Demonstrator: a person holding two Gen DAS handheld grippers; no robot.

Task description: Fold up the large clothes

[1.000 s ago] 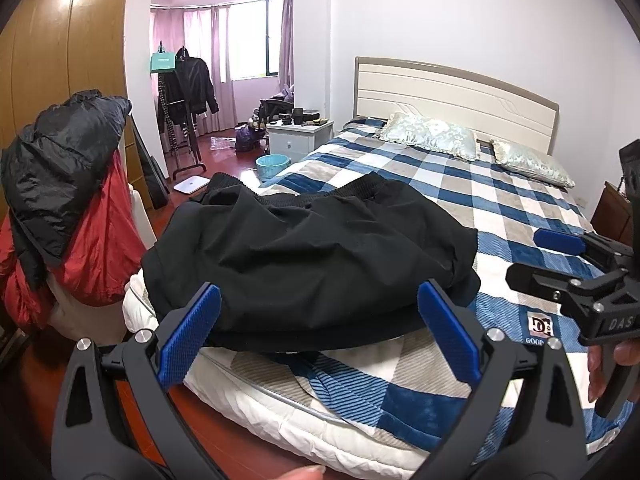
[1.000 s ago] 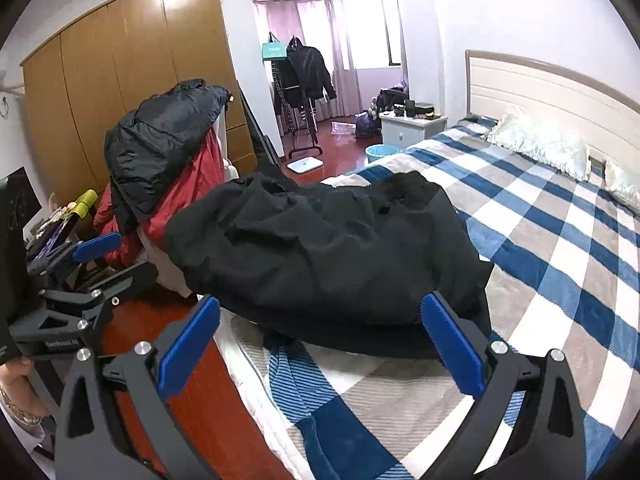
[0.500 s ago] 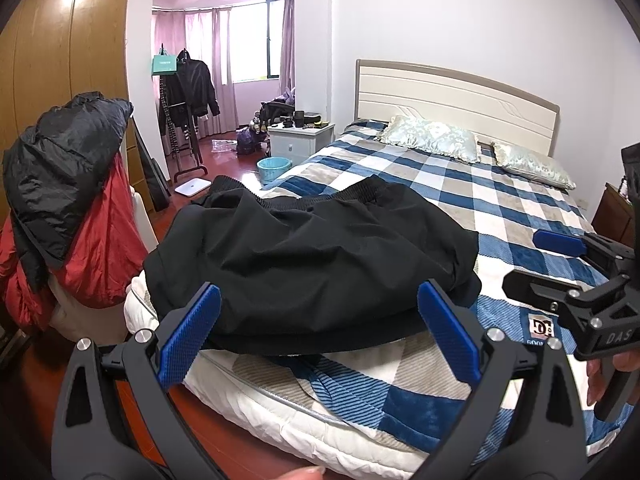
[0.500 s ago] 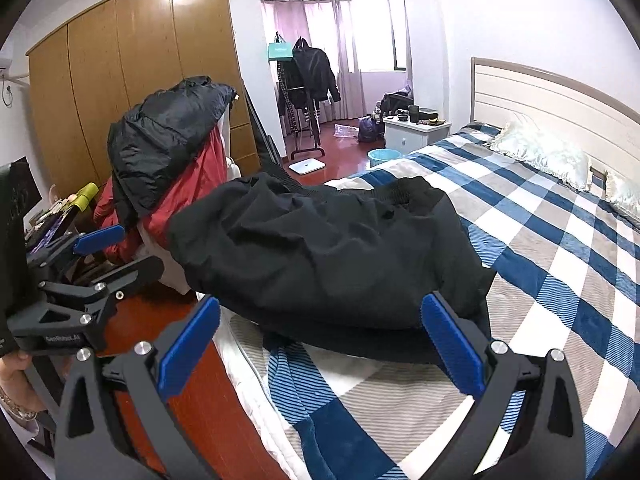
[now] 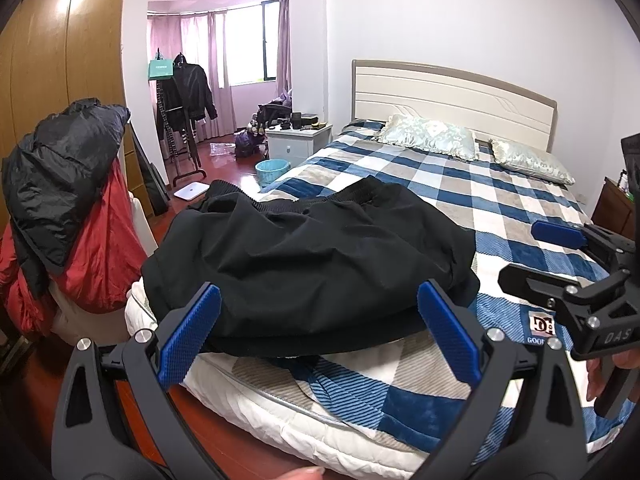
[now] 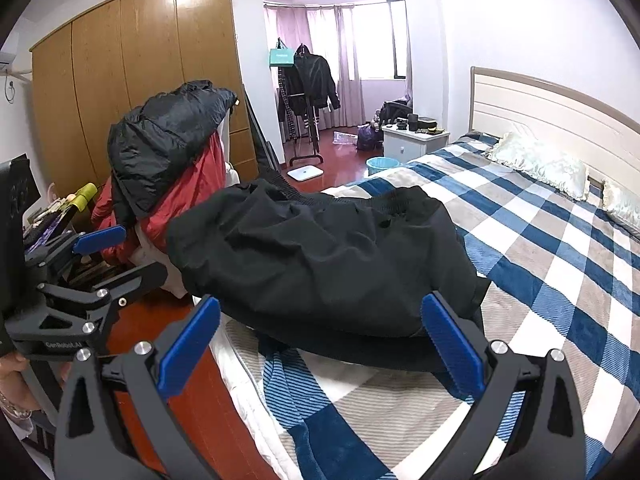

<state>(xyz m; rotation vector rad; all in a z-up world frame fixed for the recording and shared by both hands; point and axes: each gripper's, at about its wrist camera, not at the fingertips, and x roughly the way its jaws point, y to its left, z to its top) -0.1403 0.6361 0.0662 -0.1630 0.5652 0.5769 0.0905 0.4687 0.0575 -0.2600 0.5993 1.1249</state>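
Note:
A large black garment (image 5: 312, 264) lies in a folded heap on the near corner of the bed (image 5: 520, 208), its ribbed hem at the far side; it also shows in the right wrist view (image 6: 328, 264). My left gripper (image 5: 318, 332) is open and empty, held short of the garment's near edge. My right gripper (image 6: 320, 344) is open and empty, also just short of the garment. The right gripper shows in the left wrist view (image 5: 560, 256), and the left gripper shows in the right wrist view (image 6: 120, 252).
The bed has a blue checked blanket (image 6: 560, 272) and two pillows (image 5: 432, 136). A pile of black and red coats (image 5: 60, 184) stands left of the bed. A wardrobe (image 6: 132, 92), a clothes rack (image 5: 184, 120), a nightstand (image 5: 298, 142), a blue basin (image 5: 272, 170) and a scale (image 5: 192, 191) stand beyond.
Both grippers have drawn back and up slightly from the garment, so the views sit a little higher. The garment has not moved.

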